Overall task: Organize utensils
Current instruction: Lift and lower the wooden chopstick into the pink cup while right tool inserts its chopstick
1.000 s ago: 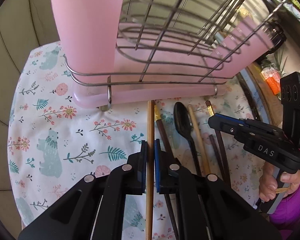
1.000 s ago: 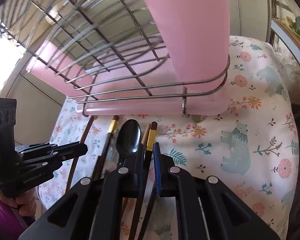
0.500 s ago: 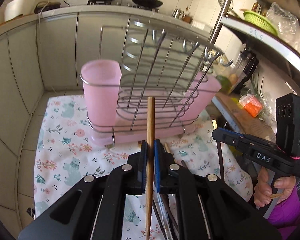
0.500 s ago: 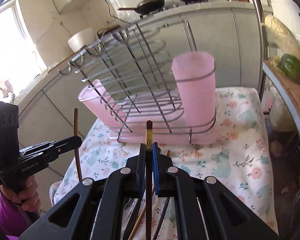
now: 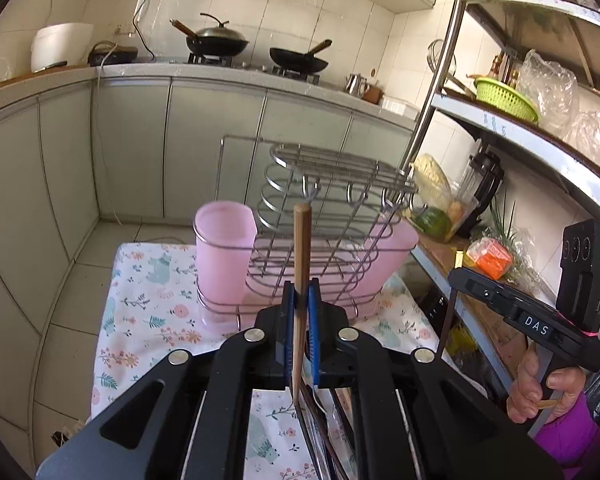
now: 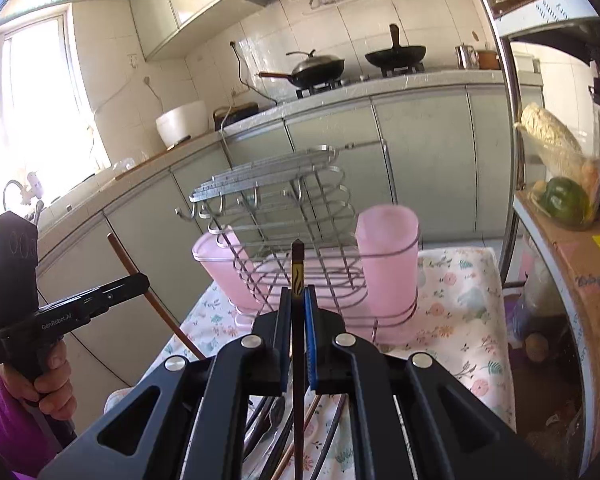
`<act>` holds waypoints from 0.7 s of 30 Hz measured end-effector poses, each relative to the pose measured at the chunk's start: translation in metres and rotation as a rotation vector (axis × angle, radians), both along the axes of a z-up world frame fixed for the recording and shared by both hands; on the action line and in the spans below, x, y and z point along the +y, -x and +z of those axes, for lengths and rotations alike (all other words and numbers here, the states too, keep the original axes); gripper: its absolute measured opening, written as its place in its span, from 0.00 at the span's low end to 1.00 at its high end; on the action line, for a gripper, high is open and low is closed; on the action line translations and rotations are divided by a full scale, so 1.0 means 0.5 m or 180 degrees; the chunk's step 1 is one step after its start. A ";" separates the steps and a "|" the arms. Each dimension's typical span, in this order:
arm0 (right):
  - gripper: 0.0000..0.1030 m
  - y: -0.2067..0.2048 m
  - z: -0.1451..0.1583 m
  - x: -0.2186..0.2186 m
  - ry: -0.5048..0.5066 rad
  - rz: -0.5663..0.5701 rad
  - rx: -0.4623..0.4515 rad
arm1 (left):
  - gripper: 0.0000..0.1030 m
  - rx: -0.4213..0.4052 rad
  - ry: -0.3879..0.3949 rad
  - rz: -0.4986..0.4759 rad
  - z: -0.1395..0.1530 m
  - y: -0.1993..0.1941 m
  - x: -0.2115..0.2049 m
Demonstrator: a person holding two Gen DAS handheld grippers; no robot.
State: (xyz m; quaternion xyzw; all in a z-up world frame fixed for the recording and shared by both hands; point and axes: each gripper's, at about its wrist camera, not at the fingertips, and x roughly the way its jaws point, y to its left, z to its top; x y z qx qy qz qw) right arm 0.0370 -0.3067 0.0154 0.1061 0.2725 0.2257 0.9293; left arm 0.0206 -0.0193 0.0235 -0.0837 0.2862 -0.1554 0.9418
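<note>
Nearest the left camera, the left gripper (image 5: 301,300) is clamped on a plain wooden chopstick (image 5: 301,248), gripped partway along so its blunt end stands up in front of the lens. The right gripper (image 6: 298,304) is likewise closed on a dark chopstick (image 6: 298,264) with a yellow flame mark near its tip, also upright between the blue pads (image 6: 309,312). Holding each stick mid-length and vertical likely suits dropping it end-first into a cup.

Below both grippers, more utensils (image 6: 276,420) lie on the floral cloth (image 5: 148,308): dark sticks and what looks like a spoon, seemingly waiting their turn. So the sorting is judged to be at an early stage, with 2 sticks lifted and none visibly stowed yet.

Further out stands the wire rack (image 5: 328,208) on the cloth, with 2 pink cups: 1 (image 5: 225,240) at its left end in the left view, and a wider 1 (image 5: 384,264) at the other. Their open tops face up, and the rack's wire rings hold them steady, which should make them easy targets. Both sticks hang well short of the cups, above the cloth's near edge.

Beyond, the counter (image 5: 220,72) carries 2 pans and plays no part here.
</note>
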 end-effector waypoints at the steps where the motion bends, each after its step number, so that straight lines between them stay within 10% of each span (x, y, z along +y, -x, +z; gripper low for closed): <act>1: 0.06 0.002 0.008 -0.004 -0.0012 -0.0009 -0.0037 | 0.06 -0.0046 0.0012 0.0014 0.008 0.004 0.002; 21: 0.06 -0.010 0.254 -0.029 0.0051 -0.0290 -0.0930 | 0.06 -0.0882 0.0194 0.0256 0.222 0.032 0.066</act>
